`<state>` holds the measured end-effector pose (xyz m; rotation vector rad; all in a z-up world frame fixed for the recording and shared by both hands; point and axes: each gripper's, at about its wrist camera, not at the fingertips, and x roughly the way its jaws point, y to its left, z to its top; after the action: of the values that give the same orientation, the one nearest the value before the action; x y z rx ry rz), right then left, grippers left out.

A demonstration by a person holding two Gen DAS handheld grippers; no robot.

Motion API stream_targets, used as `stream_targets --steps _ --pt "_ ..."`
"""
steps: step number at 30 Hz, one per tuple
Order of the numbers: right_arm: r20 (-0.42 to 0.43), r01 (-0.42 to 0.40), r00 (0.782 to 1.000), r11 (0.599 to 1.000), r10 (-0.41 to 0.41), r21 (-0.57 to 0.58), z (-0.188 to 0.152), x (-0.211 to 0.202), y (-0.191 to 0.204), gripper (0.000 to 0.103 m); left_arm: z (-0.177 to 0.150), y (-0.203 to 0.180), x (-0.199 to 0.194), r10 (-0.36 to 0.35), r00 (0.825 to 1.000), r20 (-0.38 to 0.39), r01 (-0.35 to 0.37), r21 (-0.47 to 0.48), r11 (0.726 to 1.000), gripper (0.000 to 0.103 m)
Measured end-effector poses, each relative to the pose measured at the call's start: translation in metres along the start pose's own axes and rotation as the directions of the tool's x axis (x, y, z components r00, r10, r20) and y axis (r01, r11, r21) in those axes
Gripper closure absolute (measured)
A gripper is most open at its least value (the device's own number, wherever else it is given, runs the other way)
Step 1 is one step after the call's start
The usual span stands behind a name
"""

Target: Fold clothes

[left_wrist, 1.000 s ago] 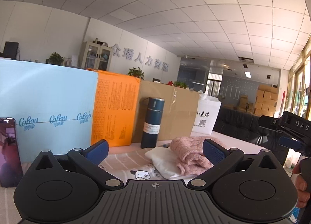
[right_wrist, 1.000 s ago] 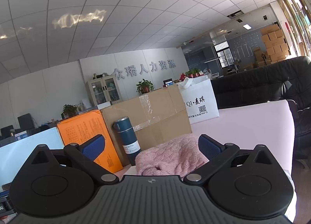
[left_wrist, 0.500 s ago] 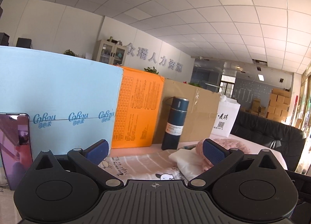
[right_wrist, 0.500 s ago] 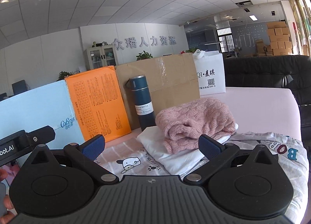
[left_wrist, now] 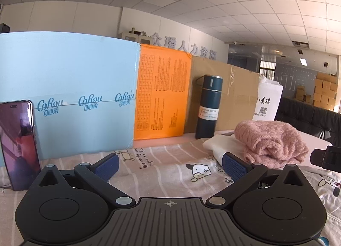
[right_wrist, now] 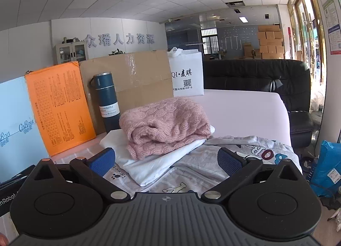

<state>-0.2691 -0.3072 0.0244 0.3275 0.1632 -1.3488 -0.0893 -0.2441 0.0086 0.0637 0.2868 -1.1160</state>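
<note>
Nearest, the left gripper (left_wrist: 169,166) and the right gripper (right_wrist: 166,160) both hang spread wide and empty, low over the printed garment (left_wrist: 162,167) spread flat across the desk (right_wrist: 245,105), probably laid out so its edges can be pinched for folding. Just beyond it, a pink knitted sweater (right_wrist: 166,122) sits folded on a folded white garment (right_wrist: 157,162), apparently a finished pile kept aside. Farther back, a blue bottle (left_wrist: 208,107) stands upright before the boxes.
</note>
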Motion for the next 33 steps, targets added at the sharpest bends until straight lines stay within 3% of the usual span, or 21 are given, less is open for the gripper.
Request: stream_targets --steps 9,14,22,33 --pt "0.017 0.021 1.0 1.0 -0.02 -0.018 -0.003 -0.007 -0.005 0.0 0.005 -0.002 -0.008 -0.02 0.999 0.027 0.019 0.005 1.0 0.0" --pt "0.015 0.016 1.0 0.999 -0.016 -0.042 -0.003 -0.006 -0.001 0.0 0.007 -0.005 -0.012 0.029 0.998 0.049 -0.031 0.031 0.999 0.0" --pt "-0.004 0.015 1.0 0.997 -0.016 -0.072 -0.006 0.0 0.004 0.0 0.009 -0.002 -0.018 0.023 0.997 0.073 -0.025 0.023 0.999 0.0" --pt "-0.026 0.031 0.999 0.996 -0.033 -0.084 -0.01 0.008 0.005 0.0 0.007 -0.005 -0.015 0.009 0.999 0.054 -0.012 0.046 0.999 0.0"
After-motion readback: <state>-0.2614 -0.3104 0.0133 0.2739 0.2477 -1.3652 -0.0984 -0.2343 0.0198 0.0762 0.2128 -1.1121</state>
